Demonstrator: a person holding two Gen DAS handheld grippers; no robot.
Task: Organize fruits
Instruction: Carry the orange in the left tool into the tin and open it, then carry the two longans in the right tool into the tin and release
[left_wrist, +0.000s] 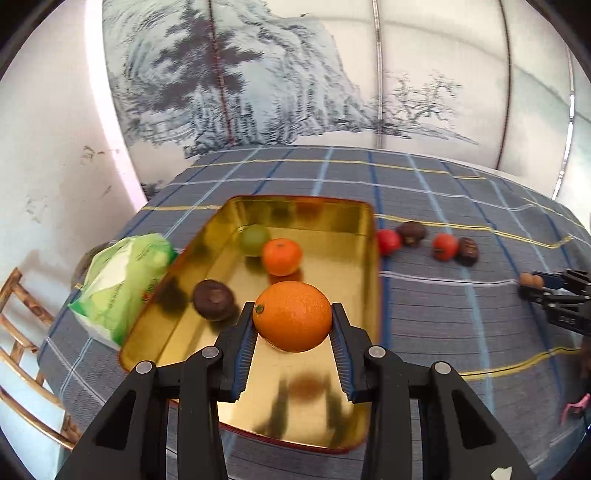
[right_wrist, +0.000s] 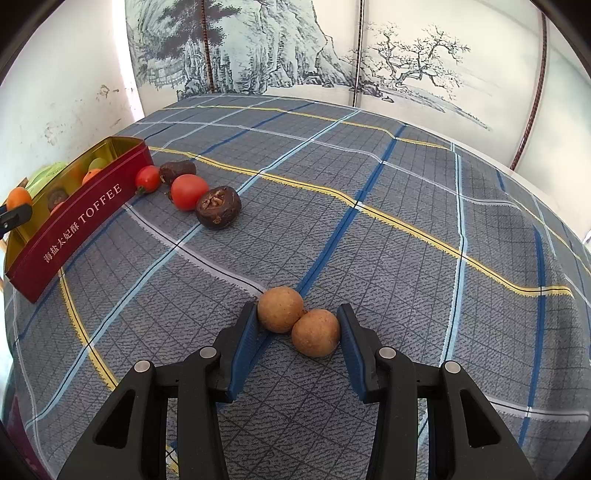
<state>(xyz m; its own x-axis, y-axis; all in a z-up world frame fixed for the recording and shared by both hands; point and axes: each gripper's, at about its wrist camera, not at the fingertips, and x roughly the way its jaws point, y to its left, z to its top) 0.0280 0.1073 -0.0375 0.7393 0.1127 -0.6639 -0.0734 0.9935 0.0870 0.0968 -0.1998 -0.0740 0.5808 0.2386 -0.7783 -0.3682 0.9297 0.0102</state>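
My left gripper (left_wrist: 293, 321) is shut on a big orange (left_wrist: 292, 316), held above the near part of a gold-lined red tin (left_wrist: 371, 295). In the tin lie a small tangerine (left_wrist: 282, 256), a green fruit (left_wrist: 254, 240) and a dark brown fruit (left_wrist: 213, 299). My right gripper (right_wrist: 298, 325) is closed around two joined tan longans (right_wrist: 298, 322) on the tablecloth; both pads touch them. Two red tomatoes (right_wrist: 189, 192) and two dark brown fruits (right_wrist: 218, 206) lie beside the tin (right_wrist: 85, 214).
A green tissue pack (left_wrist: 122, 284) lies left of the tin. A bamboo chair (left_wrist: 22, 332) stands at the table's left edge. The checked grey cloth (right_wrist: 369, 184) covers the table; a painted screen stands behind it.
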